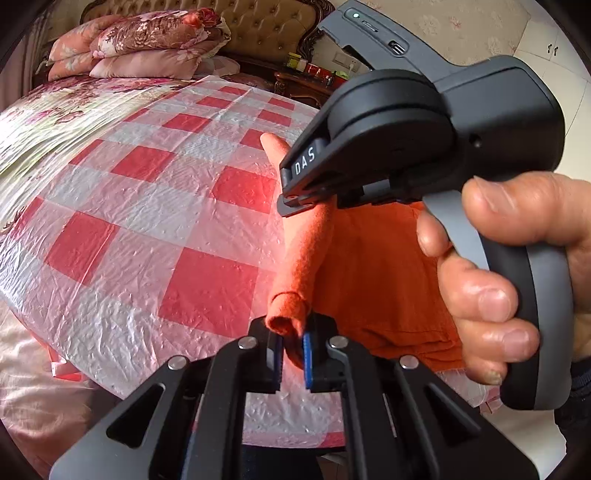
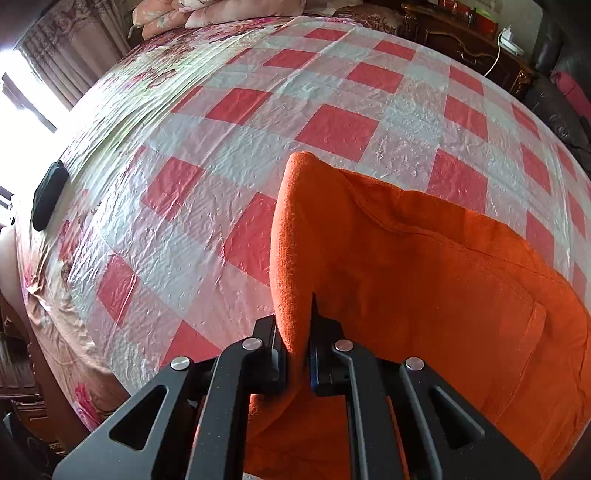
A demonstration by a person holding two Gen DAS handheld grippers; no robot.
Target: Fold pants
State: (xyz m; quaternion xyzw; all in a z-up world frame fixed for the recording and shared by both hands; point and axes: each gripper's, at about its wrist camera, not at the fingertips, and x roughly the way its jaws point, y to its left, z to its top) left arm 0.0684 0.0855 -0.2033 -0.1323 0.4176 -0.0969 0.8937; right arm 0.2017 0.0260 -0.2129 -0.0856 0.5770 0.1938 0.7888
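The orange, nubby-woven cloth pants [image 2: 424,280] lie on a crinkled, glossy plastic sheet of red and white squares [image 2: 258,147] spread over a bed; their surface looks fuzzy like a soft knit, with a raised seam and a stitched pocket outline across the flat part. One edge is lifted into a tall, rounded fold that rises from the sheet.

The black left gripper [image 1: 292,350], with blue pads on its 2 fingers, is nearly closed and pinches a rolled, tube-like end of the pants [image 1: 314,266], the hem curling over just above the fingertips. The black right gripper [image 2: 297,354] is likewise clamped narrowly on the lifted fold, fabric pressed between its fingers.

In the left wrist view, the right hand [image 1: 498,288] wraps the grey and black handle of its gripper, which sits above the pants. Floral pink pillows [image 1: 147,40] are stacked against a tufted tan headboard [image 1: 266,26].
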